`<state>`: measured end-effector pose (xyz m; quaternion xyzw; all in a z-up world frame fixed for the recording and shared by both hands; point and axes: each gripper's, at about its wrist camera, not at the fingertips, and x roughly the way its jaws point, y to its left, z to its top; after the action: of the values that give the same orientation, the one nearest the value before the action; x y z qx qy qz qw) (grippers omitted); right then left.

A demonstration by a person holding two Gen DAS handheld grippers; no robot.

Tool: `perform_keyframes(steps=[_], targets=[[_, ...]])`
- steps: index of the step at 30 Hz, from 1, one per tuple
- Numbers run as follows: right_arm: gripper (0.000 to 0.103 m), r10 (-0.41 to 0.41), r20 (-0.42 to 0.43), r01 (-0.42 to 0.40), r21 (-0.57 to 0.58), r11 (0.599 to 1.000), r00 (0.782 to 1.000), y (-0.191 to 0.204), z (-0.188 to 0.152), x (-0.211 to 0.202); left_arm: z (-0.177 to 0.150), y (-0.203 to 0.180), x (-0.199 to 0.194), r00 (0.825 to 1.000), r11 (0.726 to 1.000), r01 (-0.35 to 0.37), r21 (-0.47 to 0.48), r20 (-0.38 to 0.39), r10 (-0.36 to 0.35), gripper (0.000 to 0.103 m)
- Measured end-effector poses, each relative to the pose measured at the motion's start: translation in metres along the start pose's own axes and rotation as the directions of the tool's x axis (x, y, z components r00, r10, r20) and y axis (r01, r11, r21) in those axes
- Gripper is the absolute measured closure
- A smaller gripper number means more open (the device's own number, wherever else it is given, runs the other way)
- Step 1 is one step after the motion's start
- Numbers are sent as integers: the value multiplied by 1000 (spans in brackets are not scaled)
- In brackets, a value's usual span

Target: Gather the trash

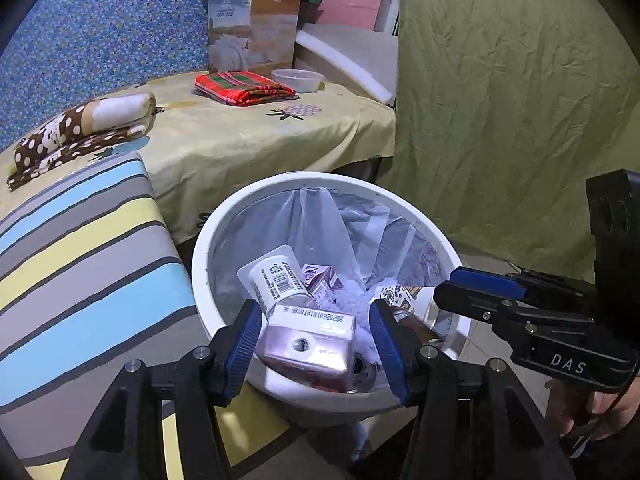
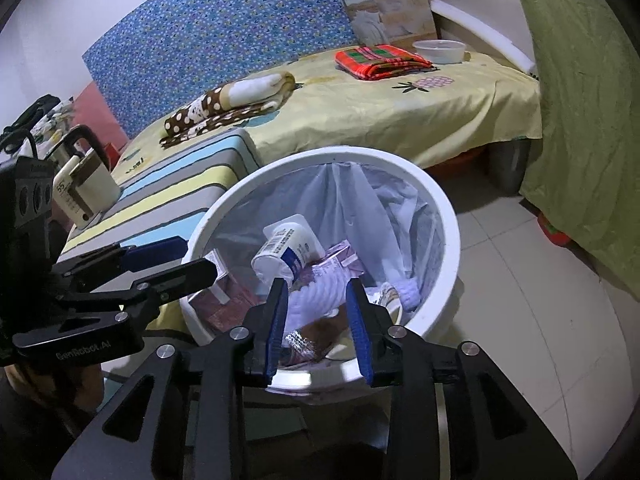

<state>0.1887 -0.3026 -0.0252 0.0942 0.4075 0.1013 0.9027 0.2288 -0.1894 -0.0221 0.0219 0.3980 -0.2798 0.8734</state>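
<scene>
Risk of tipping: your left gripper hangs just over the near rim of the white bin, and your right gripper hangs just over the near rim too; a low sweep from either could knock the rim and rock the bin; keep both above it.
Risk of spill: trash sits high inside the bin, near the rim on the near side; pressing down or dragging through it could flick a piece onto the floor tiles beside the bin.
Risk of liner snag: the thin plastic liner is gathered loosely at the far side of the bin; a fingertip catching it could pull it off the rim.
Left claw: jaws stand wide, with the pinkish drink carton seen between them; you appear not to be pinching it, though contact is hard to judge.
Right claw: jaws partly apart, nothing clamped; crumpled white paper lies below, inside the bin.
Trash, look: a white yogurt cup with a barcode lies on its side near the middle of the bin; a small purple carton lies just beside it; a patterned paper cup rests toward the right wall of the bin.
Trash, place: all that you can see is inside the bin; anything left outside it is not in view.
Judgement: collecting seems nearly done.
</scene>
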Motion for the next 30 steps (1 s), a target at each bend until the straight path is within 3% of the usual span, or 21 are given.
perform_keyframes(steps=[4,16,30], targets=[[64,-2,22,2,-6,1000,1000,2,0,-8,-3,-2,-10,1000,1000,-6,-8,19,6,47],[60,4,67,0,-69,998,998,31,-12,-35,-23,-9,-63,996,997,-50,-53,77,54,47],[58,27,109,-11,-142,990,994,58,-33,-71,-66,-27,-137,973,981,-170,-90,142,181,47]])
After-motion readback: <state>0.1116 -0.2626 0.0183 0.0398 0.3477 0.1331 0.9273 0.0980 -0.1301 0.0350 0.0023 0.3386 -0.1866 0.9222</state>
